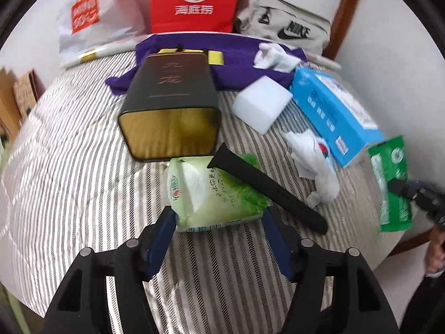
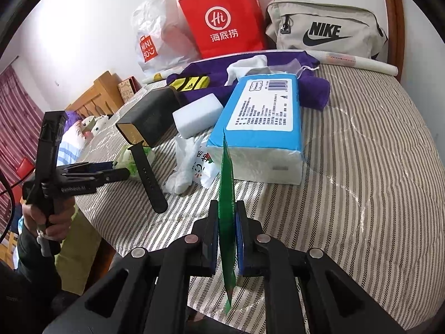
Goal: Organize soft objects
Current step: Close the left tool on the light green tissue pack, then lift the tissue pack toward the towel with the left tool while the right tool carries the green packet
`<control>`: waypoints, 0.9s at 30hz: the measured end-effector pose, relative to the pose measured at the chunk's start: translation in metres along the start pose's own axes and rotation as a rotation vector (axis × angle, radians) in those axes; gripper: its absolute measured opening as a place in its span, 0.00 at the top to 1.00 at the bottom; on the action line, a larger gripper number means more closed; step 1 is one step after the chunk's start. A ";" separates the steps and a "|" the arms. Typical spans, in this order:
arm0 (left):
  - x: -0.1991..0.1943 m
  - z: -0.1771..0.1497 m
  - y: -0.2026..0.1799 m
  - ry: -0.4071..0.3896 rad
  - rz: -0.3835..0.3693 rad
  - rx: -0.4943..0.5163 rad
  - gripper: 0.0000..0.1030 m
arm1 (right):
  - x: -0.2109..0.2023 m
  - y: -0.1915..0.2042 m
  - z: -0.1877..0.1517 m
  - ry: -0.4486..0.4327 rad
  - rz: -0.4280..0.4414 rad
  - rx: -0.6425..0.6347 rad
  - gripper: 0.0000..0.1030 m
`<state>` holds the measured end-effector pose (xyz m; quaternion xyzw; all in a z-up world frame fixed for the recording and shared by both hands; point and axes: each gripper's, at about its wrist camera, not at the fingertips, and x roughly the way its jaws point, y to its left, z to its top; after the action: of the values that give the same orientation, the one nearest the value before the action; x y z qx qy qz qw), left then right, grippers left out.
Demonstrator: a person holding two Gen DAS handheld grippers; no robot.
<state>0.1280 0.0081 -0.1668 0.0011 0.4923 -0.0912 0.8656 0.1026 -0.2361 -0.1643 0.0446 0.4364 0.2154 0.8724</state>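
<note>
Lowest in the right wrist frame: right gripper (image 2: 225,232), pinched shut on a thin green sachet (image 2: 226,194) held edge-on, above the striped bedcover (image 2: 361,167). At the bottom centre of the left wrist frame: left gripper (image 1: 218,218), spread wide, straddling a pale green tissue pack (image 1: 214,194), pads seemingly just beside its ends, not visibly squeezing. Across the pack's upper right corner: a black watch strap (image 1: 267,189). Risk, by judgement: closing could snag or drag the strap; slick sachet could slip from so narrow a pinch.
</note>
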 end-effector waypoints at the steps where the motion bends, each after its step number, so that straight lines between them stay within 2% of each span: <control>1: 0.002 0.000 -0.003 0.002 0.015 0.014 0.36 | 0.000 0.000 0.000 0.000 -0.001 -0.002 0.89; 6: 0.012 0.006 -0.014 0.002 0.048 0.037 0.31 | 0.000 -0.002 0.000 -0.003 0.003 0.002 0.89; 10: 0.025 0.010 -0.022 0.002 0.118 0.062 0.24 | 0.004 -0.002 -0.001 0.008 0.000 0.002 0.89; 12: 0.027 0.012 -0.018 -0.012 0.109 0.027 0.25 | 0.006 -0.003 -0.003 0.016 -0.009 0.003 0.89; 14: 0.025 0.013 -0.013 -0.031 0.092 0.000 0.29 | 0.008 -0.005 -0.004 0.018 -0.005 0.012 0.90; 23: -0.006 0.007 0.008 -0.063 0.038 -0.040 0.31 | -0.002 -0.009 -0.006 -0.020 0.008 0.033 0.91; 27: -0.029 0.010 0.014 -0.117 0.067 -0.039 0.31 | -0.010 -0.008 -0.004 -0.039 0.001 0.031 0.91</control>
<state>0.1247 0.0257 -0.1384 -0.0049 0.4424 -0.0526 0.8953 0.0969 -0.2478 -0.1608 0.0624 0.4226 0.2080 0.8799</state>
